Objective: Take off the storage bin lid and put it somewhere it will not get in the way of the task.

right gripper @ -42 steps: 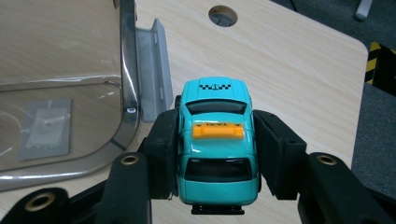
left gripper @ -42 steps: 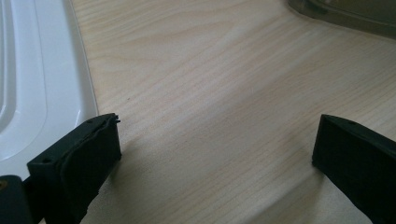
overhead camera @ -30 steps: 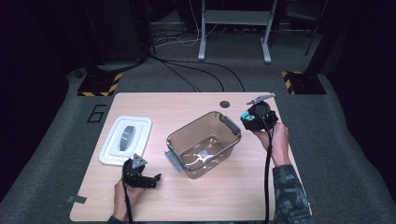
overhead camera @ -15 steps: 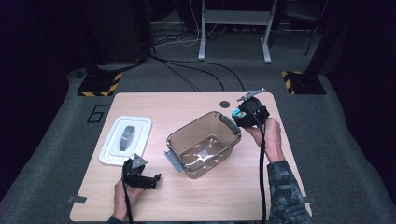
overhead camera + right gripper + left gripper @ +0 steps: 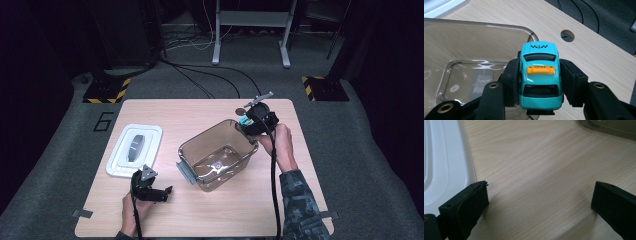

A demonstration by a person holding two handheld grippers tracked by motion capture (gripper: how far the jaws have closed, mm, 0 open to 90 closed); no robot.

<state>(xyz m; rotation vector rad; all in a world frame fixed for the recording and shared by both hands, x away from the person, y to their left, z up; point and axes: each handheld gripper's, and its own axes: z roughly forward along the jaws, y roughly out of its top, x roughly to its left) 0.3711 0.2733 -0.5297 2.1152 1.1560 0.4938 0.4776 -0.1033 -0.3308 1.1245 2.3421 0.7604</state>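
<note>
A teal toy taxi (image 5: 540, 75) with an orange roof sign sits clamped between the pads of my right gripper (image 5: 540, 82), held over the far right rim of a clear plastic bin (image 5: 217, 155). From the high view, the right gripper (image 5: 248, 123) hangs at the bin's back right corner with the teal car (image 5: 243, 121) just showing. The bin (image 5: 461, 50) is bare inside. My left gripper (image 5: 162, 192) rests low near the table's front left, jaws wide apart over bare wood (image 5: 539, 195), nothing between them.
A white lid (image 5: 134, 149) with a grey handle lies flat left of the bin; its edge (image 5: 446, 165) runs beside my left gripper. A round cable hole (image 5: 567, 35) sits in the table behind the bin. Floor cables and stands lie beyond the far edge.
My right gripper has carried the toy taxi leftward from beside the bin to over its back right corner. The left gripper has stayed put.
</note>
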